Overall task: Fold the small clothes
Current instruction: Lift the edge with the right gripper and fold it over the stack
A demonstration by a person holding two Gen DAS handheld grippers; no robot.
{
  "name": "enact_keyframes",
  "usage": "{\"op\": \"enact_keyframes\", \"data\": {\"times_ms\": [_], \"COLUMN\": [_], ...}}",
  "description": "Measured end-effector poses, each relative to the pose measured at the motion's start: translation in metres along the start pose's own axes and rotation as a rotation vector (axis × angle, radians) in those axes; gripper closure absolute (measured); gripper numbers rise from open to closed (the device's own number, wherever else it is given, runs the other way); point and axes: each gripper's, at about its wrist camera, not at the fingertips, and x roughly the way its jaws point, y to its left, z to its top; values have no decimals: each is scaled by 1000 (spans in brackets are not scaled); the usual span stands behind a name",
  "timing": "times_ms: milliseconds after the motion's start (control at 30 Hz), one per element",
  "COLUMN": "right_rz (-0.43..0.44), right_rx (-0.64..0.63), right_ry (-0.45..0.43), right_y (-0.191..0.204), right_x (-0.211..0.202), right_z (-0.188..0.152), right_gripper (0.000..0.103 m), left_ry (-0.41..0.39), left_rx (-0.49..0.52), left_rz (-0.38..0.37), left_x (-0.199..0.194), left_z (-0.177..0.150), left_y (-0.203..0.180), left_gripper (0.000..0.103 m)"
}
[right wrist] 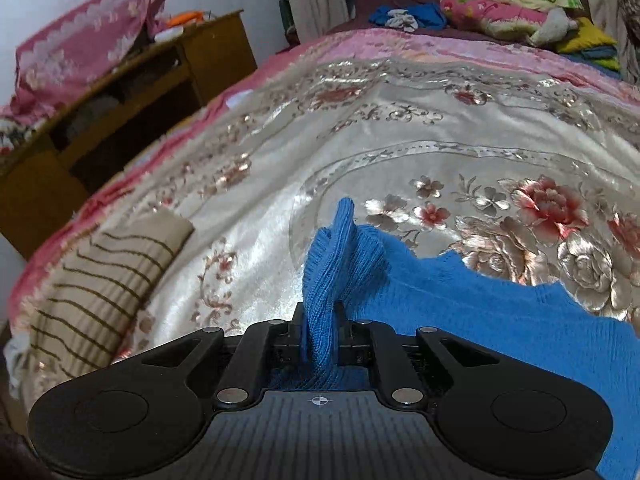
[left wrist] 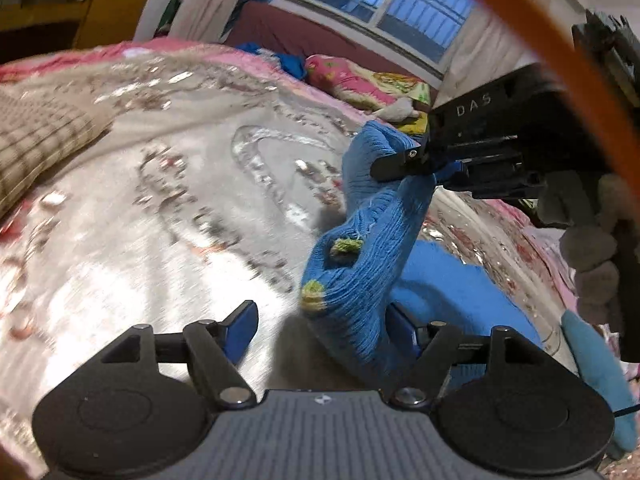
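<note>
A blue knit garment [left wrist: 360,248] with yellow-green tufts hangs lifted over the floral bedspread [left wrist: 160,208]. My right gripper [left wrist: 400,164] is shut on a bunched fold at its top. In the right wrist view that fold [right wrist: 324,280] stands pinched between the closed jaws of the right gripper [right wrist: 320,320], and the rest of the garment [right wrist: 500,320] trails right onto the bed. My left gripper [left wrist: 320,316] is open and low. The hanging cloth lies against its right finger [left wrist: 400,324], while the left finger [left wrist: 240,328] stands apart from it.
A folded beige striped garment [right wrist: 100,280] lies at the bed's left. Beyond it stands a wooden cabinet [right wrist: 140,92]. Pillows [right wrist: 500,12] and blue clothes [right wrist: 412,16] are piled at the far end. An orange cable [left wrist: 540,40] crosses above, and a teal cloth [left wrist: 600,368] sits at the right.
</note>
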Motion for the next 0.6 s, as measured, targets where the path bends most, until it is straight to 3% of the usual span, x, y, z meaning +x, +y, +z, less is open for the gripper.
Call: {"op": "enact_keyframes", "data": {"times_ms": [33, 200, 267, 600], "right_rz": [8, 40, 48, 49], "right_rx": [13, 72, 99, 296], "right_ry": [-4, -48, -73, -205], "right_y": [-4, -35, -51, -158], "right_x": [-4, -35, -50, -120], "right_z": [0, -4, -6, -34], "right_gripper": [93, 93, 93, 93], "left_ry": [-4, -15, -16, -19], "left_rx": [14, 85, 115, 316], "left_rz": [-3, -65, -103, -246], "left_x": [2, 3, 1, 11], "left_z": [1, 9, 13, 6], "left_y": [-5, -42, -61, -175], "left_gripper": [31, 58, 63, 65]}}
